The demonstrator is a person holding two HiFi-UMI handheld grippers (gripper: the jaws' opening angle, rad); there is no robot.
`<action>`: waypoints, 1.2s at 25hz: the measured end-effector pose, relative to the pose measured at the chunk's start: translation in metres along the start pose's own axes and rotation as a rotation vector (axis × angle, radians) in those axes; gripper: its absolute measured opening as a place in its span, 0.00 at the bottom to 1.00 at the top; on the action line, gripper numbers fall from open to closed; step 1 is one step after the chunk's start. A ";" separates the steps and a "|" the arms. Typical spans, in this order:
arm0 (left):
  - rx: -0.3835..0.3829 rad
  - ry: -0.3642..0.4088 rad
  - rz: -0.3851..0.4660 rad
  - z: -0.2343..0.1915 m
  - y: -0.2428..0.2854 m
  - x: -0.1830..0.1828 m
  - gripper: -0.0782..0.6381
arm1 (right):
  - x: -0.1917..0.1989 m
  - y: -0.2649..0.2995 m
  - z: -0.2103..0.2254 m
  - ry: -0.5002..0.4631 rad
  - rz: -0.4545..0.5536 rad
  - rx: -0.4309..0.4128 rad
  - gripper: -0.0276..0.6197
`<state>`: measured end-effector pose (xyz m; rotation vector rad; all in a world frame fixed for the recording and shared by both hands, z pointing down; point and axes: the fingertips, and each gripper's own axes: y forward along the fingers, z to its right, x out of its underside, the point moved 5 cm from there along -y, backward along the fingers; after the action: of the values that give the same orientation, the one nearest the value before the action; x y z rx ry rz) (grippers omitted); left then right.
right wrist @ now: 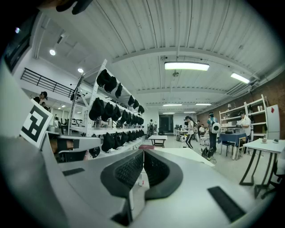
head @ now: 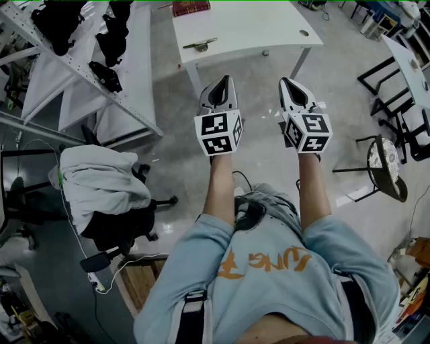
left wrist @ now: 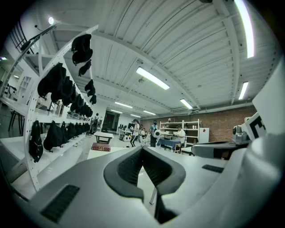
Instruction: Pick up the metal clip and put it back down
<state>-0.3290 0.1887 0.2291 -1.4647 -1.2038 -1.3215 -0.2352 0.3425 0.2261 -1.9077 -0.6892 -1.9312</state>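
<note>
I stand on a grey floor (head: pixel 175 134) with both tools held out level in front of me. A long white rack (head: pixel 74 67) hung with black things runs along the far left. Straight ahead, on the far side, is a white table (head: pixel 255 27). Near left of me is a black chair (head: pixel 127 228) with a white cloth (head: pixel 101 185) heaped over it, and a black stool (head: pixel 386 161) is off to the right.

My left gripper (head: pixel 224 80) and right gripper (head: pixel 285 82) are side by side over the bare floor, on the near side of the table, both pointing toward it. Each one's own view shows its dark pads pressed together at the tips, with nothing caught between them. Both are empty.

A dark red book (head: pixel 191 8) lies at the table's far left corner. The clip (head: pixel 199 45) lies flat on the table's left part, close to the near edge and nearer to me than the book. It is apart from the book and well apart from both grippers, a little left of my left one.
</note>
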 end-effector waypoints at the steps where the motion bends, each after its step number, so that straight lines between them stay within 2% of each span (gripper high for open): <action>1: 0.001 -0.001 0.003 -0.001 0.001 -0.001 0.14 | -0.002 0.002 0.000 -0.003 0.004 -0.001 0.09; 8: 0.028 -0.008 0.028 -0.002 0.009 -0.010 0.14 | -0.008 0.006 -0.005 -0.002 0.029 0.005 0.09; 18: 0.066 -0.003 0.065 -0.005 0.025 -0.028 0.14 | -0.019 0.015 0.012 0.015 0.046 0.056 0.09; 26: 0.068 -0.007 0.126 -0.027 0.033 -0.046 0.14 | -0.025 0.035 0.008 0.011 0.069 0.048 0.09; 30: 0.090 -0.006 0.204 -0.026 0.029 -0.068 0.14 | -0.030 0.036 0.014 0.016 0.084 0.061 0.09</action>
<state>-0.3065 0.1484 0.1663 -1.4848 -1.0718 -1.1125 -0.2022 0.3172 0.1998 -1.8529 -0.6450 -1.8505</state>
